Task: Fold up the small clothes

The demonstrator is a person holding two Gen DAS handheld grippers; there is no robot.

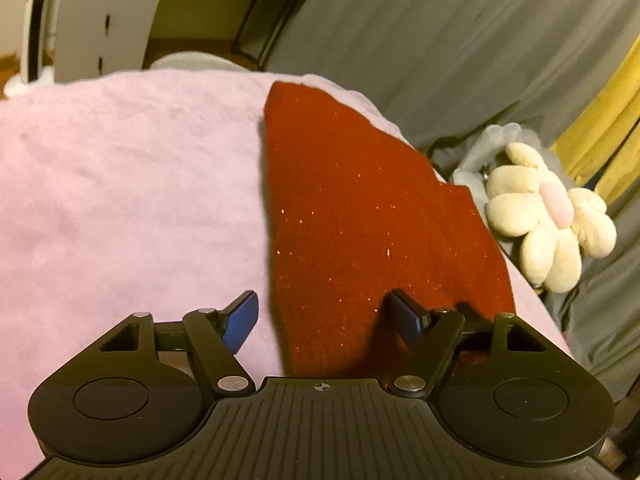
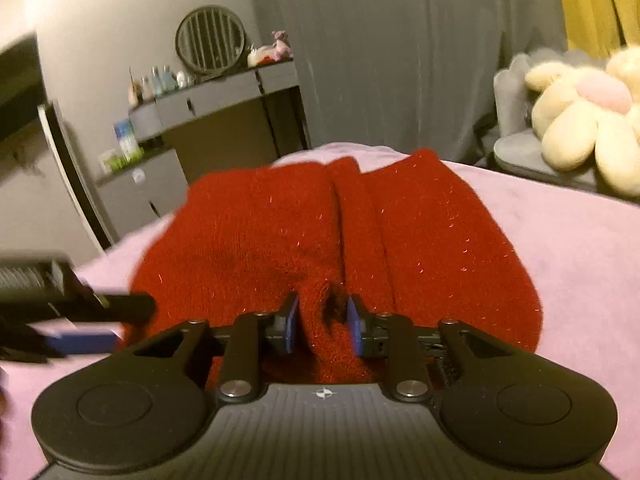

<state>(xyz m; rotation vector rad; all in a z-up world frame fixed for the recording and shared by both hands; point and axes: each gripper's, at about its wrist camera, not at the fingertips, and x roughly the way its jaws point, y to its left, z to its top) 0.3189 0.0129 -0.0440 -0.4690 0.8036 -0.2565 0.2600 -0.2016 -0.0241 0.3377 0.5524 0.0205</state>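
Observation:
A small red knitted garment (image 1: 352,216) with glittery threads lies on a pink blanket (image 1: 132,184). In the left wrist view my left gripper (image 1: 322,316) is open, its blue pads wide apart over the garment's near left edge. In the right wrist view my right gripper (image 2: 322,326) is shut on a bunched fold of the red garment (image 2: 360,232), which spreads out ahead with a lengthwise crease. The left gripper (image 2: 80,320) shows blurred at the left edge of the right wrist view, beside the garment.
A cream flower-shaped plush (image 1: 552,216) lies to the right beyond the blanket's edge, also in the right wrist view (image 2: 584,120). Grey curtains (image 1: 460,40) hang behind. A grey dresser (image 2: 216,112) with bottles stands far left. A yellow curtain (image 1: 600,120) is at the right.

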